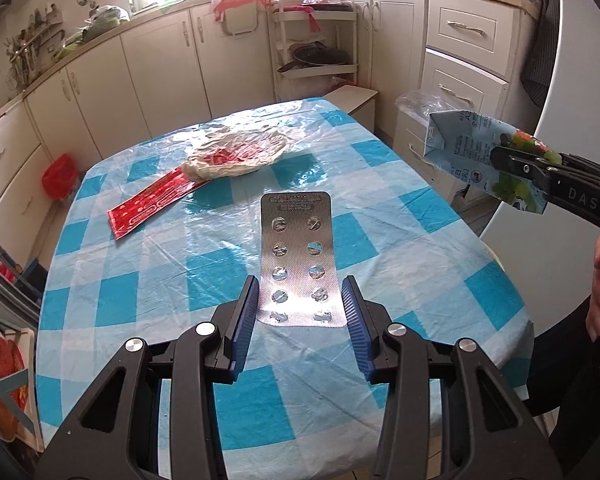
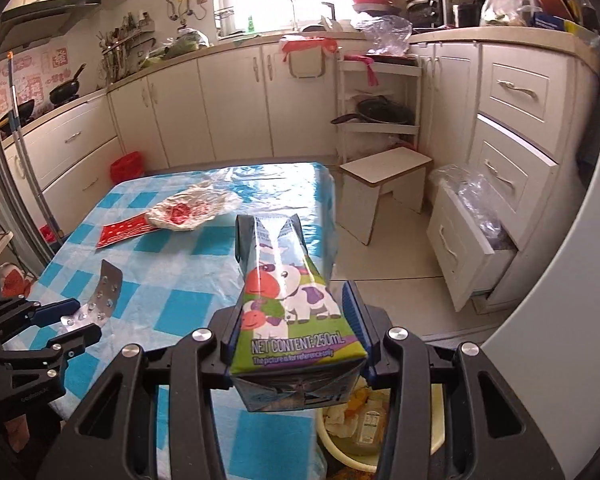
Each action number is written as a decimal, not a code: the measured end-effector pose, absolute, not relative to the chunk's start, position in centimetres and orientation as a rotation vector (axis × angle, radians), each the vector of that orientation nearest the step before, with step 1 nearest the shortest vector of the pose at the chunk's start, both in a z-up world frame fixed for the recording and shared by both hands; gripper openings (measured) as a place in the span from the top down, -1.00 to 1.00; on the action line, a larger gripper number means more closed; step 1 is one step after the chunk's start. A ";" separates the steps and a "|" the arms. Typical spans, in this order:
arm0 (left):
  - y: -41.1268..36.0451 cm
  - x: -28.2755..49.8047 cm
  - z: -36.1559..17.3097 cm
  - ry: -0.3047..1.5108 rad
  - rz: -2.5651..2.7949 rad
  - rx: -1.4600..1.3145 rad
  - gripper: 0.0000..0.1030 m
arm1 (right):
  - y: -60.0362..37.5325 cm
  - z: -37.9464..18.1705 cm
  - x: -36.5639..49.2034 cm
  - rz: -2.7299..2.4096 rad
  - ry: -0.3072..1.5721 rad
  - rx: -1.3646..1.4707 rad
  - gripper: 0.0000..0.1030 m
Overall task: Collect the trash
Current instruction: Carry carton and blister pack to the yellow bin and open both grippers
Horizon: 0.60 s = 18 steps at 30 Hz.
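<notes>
A silver blister pack (image 1: 296,240) sticks up from between the blue pads of my left gripper (image 1: 300,282), which is shut on its lower end. From the right wrist view the pack (image 2: 106,292) curves upward off the table in that gripper (image 2: 86,318). My right gripper (image 2: 294,302) is shut on a 250 mL milk carton (image 2: 288,276) printed with a cartoon cow, held past the table's right edge. In the left wrist view that carton (image 1: 468,144) hangs at the right in the right gripper (image 1: 500,160). A red wrapper (image 1: 152,204) and a crumpled plastic bag (image 1: 236,152) lie on the blue checked table (image 1: 172,300).
A cream bin (image 2: 323,424) holding a bottle and crumpled paper stands on the floor below the carton. A white stool (image 2: 384,168) and an open drawer (image 2: 456,252) with a plastic bag stand to the right. A red bag (image 1: 60,176) sits on the floor at far left.
</notes>
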State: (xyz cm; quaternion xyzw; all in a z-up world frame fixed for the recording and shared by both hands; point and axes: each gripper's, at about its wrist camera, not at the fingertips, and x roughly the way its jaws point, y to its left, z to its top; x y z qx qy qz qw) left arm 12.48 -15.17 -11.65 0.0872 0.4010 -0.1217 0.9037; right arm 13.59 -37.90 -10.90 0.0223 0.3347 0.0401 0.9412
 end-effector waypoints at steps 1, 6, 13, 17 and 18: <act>-15.6 12.5 -11.5 0.828 -0.260 0.184 0.22 | -38.5 -11.0 13.6 0.060 0.686 0.052 0.15; -17.6 12.4 -10.9 0.819 -0.303 0.188 0.22 | -40.5 -10.9 13.7 -0.013 0.702 0.084 0.15; -20.4 13.9 -11.4 0.828 -0.404 0.148 0.22 | -42.1 -12.3 13.8 -0.110 0.756 0.090 0.15; -21.8 14.6 -11.4 0.821 -0.441 0.139 0.22 | -42.9 -14.0 13.8 -0.126 0.809 0.082 0.15; -22.0 14.7 -11.5 0.822 -0.448 0.135 0.22 | -43.2 -14.3 13.9 -0.128 0.819 0.083 0.15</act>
